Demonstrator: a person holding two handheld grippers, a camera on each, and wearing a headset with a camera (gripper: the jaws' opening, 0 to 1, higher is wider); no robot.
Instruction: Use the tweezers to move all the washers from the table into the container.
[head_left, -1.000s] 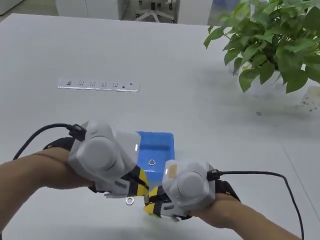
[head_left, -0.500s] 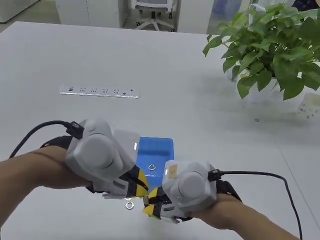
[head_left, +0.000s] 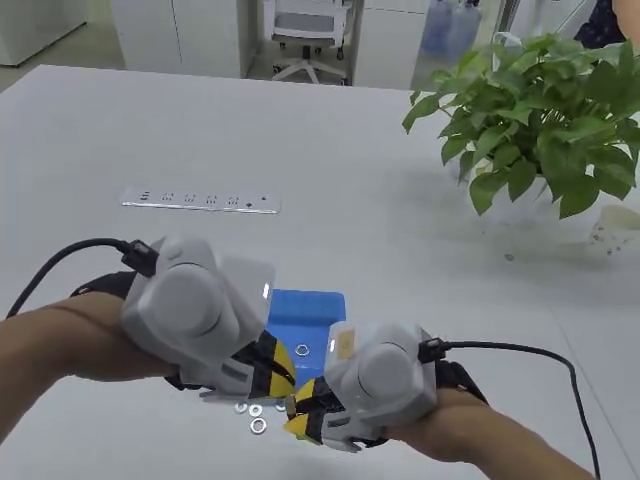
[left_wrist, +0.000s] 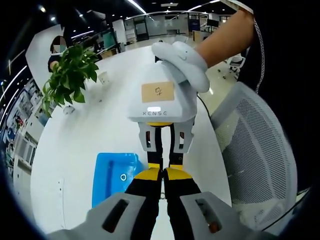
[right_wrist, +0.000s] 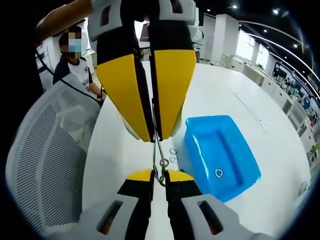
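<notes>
Left gripper (right_wrist: 153, 135): yellow-tipped jaws pressed together, pinching the thin metal tweezers (right_wrist: 157, 152), which run straight out from its tips. Right gripper (right_wrist: 160, 177) faces it tip to tip. Its jaws stand close on either side of the tweezers' far end, with a slim gap showing, and I cannot tell whether they press the metal. Blue container (right_wrist: 220, 142): a shallow rectangular tray lying flat, holding one washer (right_wrist: 218, 173) near one end of its floor. In the head view it sits just beyond the two grippers, its near edge hidden behind them. A few loose washers (right_wrist: 172, 150) lie on the table in a small cluster just beside the container, outside its wall, close under the meeting gripper tips. Table (head_left: 330, 150): broad, white and matte. A white power strip (head_left: 200, 200) lies flat well beyond the container to the left. A leafy green potted plant (head_left: 540, 130) stands at the far right. A black cable (head_left: 510, 348) trails off from the right gripper. Beyond the far table edge is a white office chair (head_left: 305, 25). A grey mesh chair (right_wrist: 45, 160) is near the person. The room is an open office with ceiling lights.
</notes>
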